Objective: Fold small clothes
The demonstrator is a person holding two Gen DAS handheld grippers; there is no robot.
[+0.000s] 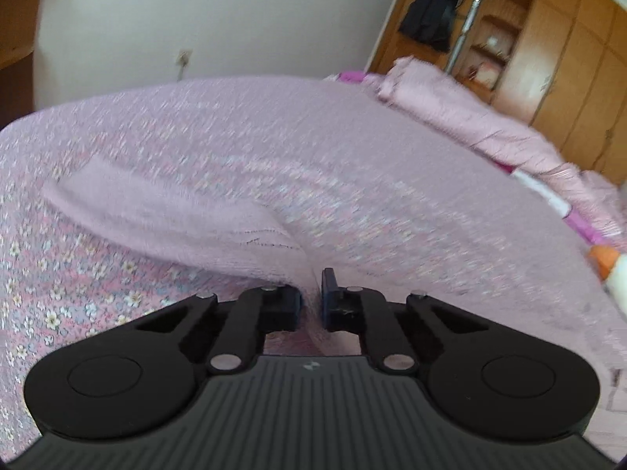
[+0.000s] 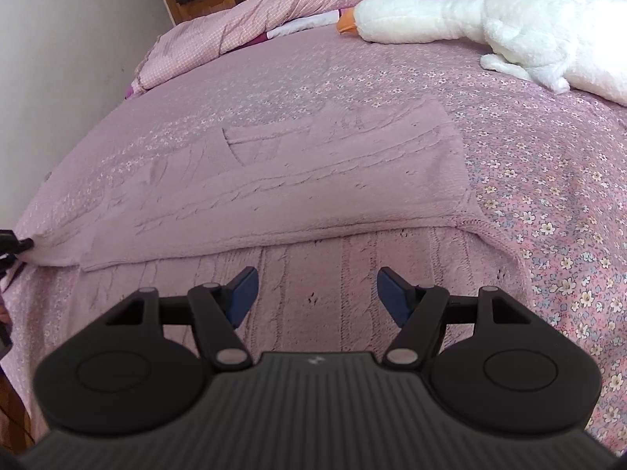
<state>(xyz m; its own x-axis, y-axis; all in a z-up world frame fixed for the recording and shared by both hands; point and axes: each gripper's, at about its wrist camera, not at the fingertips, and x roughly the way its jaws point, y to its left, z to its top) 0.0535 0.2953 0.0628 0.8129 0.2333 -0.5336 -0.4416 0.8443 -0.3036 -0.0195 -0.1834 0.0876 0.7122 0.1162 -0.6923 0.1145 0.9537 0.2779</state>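
A pale pink knitted sweater lies spread on the flowered bedspread, its upper part folded over the lower part. In the left wrist view my left gripper is shut on a pinched edge of the sweater, which rises off the bed toward the fingers; that view is blurred by motion. The left gripper also shows as a dark tip at the sweater's left end in the right wrist view. My right gripper stands open just above the near part of the sweater, nothing between its fingers.
A white plush goose lies at the back right of the bed. A rumpled pink duvet is bunched at the far end. A white wall borders the bed's left side, with wooden wardrobes behind.
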